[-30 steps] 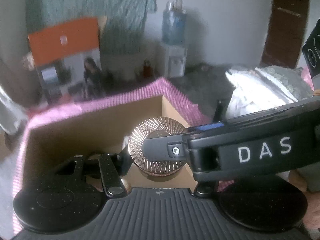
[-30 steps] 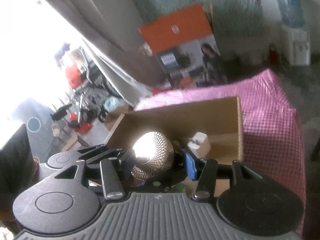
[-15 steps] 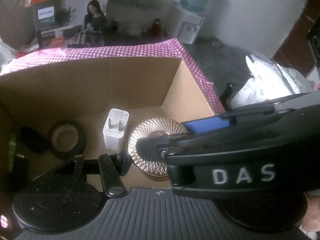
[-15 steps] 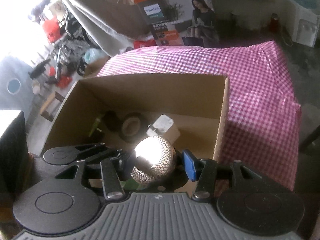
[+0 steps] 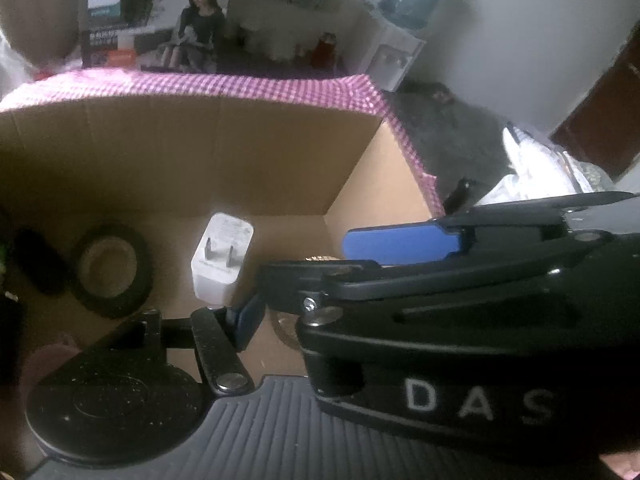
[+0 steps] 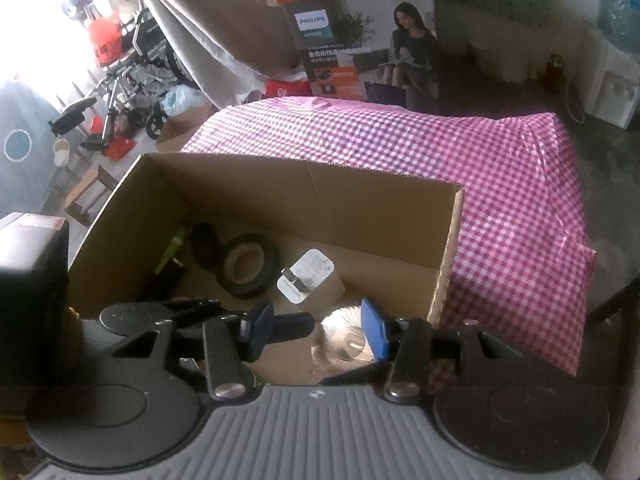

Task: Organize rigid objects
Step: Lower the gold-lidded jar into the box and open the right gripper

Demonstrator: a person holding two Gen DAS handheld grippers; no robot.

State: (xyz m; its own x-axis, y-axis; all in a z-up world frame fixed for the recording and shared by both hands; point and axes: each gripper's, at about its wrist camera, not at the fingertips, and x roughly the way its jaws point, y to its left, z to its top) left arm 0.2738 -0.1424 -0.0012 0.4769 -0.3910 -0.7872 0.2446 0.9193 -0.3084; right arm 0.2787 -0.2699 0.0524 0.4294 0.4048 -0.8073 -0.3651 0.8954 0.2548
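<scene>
While both grippers are hovering over the cardboard box (image 6: 448, 248), we're keeping the right gripper (image 6: 316, 330) spread apart; the left gripper (image 5: 288, 320) is half-hidden, spacing unclear; faceted metallic lid (image 6: 340, 340) is lying in the box's right corner beside the white charger (image 6: 306, 276).

round tin (image 6: 343, 340) partly hidden by right gripper (image 6: 318, 330); in left wrist view mostly covered; green item (image 6: 173, 249) unidentifiable

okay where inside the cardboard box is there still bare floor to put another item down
Bare floor runs along the far wall of the cardboard box, behind the white charger toward the right wall. The left end is crowded: a tape roll and dark items. The near right corner holds the metallic faceted lid, between the right hand-held gripper's open jaws.
</scene>
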